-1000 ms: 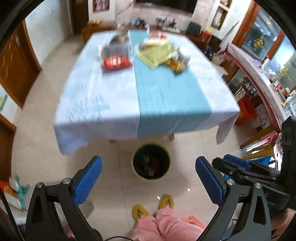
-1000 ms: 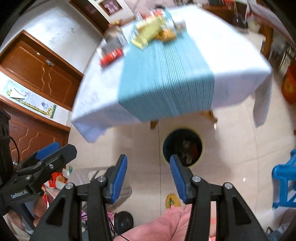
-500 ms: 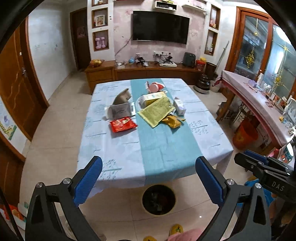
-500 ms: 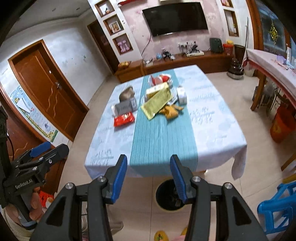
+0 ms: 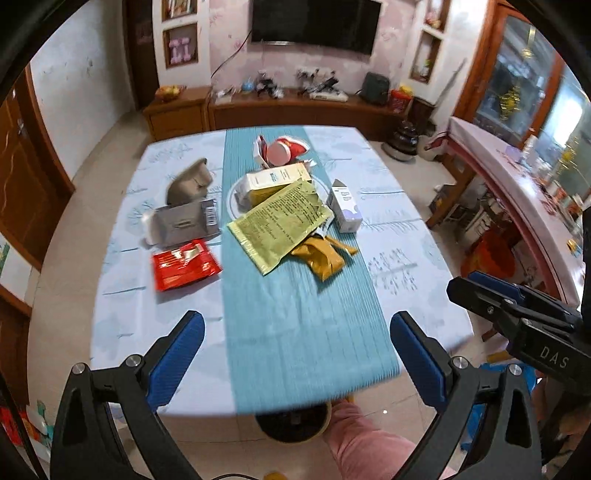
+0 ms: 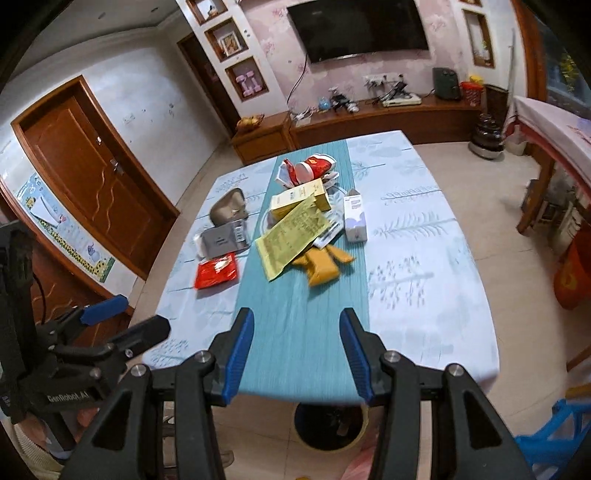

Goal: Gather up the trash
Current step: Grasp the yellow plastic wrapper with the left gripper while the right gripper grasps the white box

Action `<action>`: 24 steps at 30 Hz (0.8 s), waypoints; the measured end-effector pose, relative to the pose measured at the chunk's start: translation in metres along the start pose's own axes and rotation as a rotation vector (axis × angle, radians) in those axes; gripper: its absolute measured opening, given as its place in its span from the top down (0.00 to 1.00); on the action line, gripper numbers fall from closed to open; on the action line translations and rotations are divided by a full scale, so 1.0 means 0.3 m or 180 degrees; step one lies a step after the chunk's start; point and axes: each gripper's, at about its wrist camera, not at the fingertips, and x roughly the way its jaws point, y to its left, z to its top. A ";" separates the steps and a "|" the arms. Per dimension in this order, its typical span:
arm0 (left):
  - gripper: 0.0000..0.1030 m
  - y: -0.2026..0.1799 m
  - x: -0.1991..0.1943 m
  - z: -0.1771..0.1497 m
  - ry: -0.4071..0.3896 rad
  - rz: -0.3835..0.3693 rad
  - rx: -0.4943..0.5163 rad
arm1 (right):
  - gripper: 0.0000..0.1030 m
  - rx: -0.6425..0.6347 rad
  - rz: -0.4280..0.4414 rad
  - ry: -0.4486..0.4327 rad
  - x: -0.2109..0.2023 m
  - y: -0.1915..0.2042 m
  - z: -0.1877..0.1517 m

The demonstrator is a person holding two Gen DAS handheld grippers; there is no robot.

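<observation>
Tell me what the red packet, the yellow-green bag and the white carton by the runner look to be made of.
Red packet: glossy plastic or foil film; it crinkles and glints.
Yellow-green bag: thin printed plastic film, probably; flat, slight sheen.
White carton: matte printed cardboard, judging by its crisp folded edges.

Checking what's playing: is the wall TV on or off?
Off, apparently: the TV screen is uniformly dark in both views, showing no picture.
</observation>
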 end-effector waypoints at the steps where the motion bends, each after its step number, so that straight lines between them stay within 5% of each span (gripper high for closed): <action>1: 0.03 -0.015 0.069 0.036 0.0111 0.0030 -0.0094 | 0.53 -0.0019 0.0000 0.0061 0.032 -0.026 0.028; 8: 0.06 -0.083 0.433 0.177 0.0678 0.0076 -0.0641 | 0.53 -0.0190 0.0147 0.0502 0.259 -0.220 0.225; 12: 0.18 -0.096 0.605 0.211 0.0942 0.0070 -0.0865 | 0.53 -0.0197 0.0212 0.0721 0.389 -0.311 0.305; 20: 0.28 -0.109 0.803 0.223 0.1212 0.0322 -0.1061 | 0.53 -0.0191 0.0297 0.0913 0.565 -0.372 0.412; 24: 0.53 -0.098 0.859 0.194 0.1373 0.0380 -0.1186 | 0.53 -0.0203 0.0319 0.1026 0.643 -0.365 0.444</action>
